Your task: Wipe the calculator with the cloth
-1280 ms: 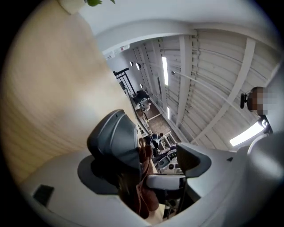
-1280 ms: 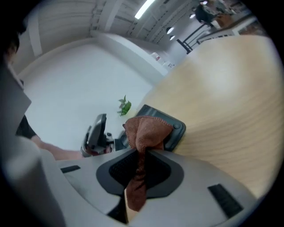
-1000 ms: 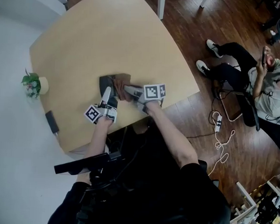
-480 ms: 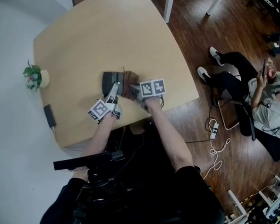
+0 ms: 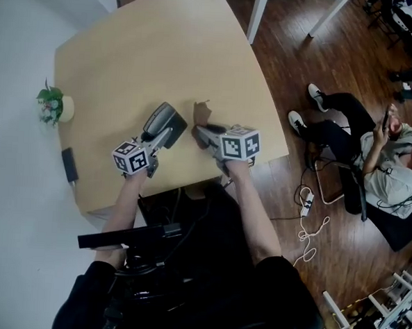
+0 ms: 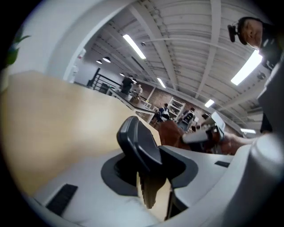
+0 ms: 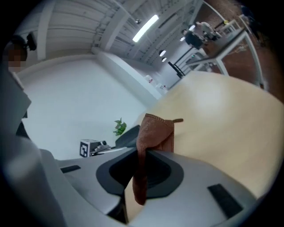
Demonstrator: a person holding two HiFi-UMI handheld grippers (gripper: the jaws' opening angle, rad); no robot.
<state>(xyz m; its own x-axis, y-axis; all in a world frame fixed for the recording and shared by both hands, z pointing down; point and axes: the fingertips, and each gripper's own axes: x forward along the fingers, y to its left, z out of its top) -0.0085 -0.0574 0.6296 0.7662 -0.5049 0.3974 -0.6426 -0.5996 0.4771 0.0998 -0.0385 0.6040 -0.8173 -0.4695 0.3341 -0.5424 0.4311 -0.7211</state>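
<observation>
Pale wooden desk (image 5: 144, 45) seen from above. On the floor past its right edge, a seated person (image 5: 373, 157). Over the near edge, left gripper (image 5: 157, 138), jaws just closing and clamped on the dark calculator (image 5: 165, 119), held up at a tilt. Just right of it and apart, right gripper (image 5: 202, 130) pinching the brown cloth (image 5: 202, 115), one end drooping. At the left edge, a small plant (image 5: 51, 104). Toward the near-left corner, a dark flat slab (image 5: 69, 164).
</observation>
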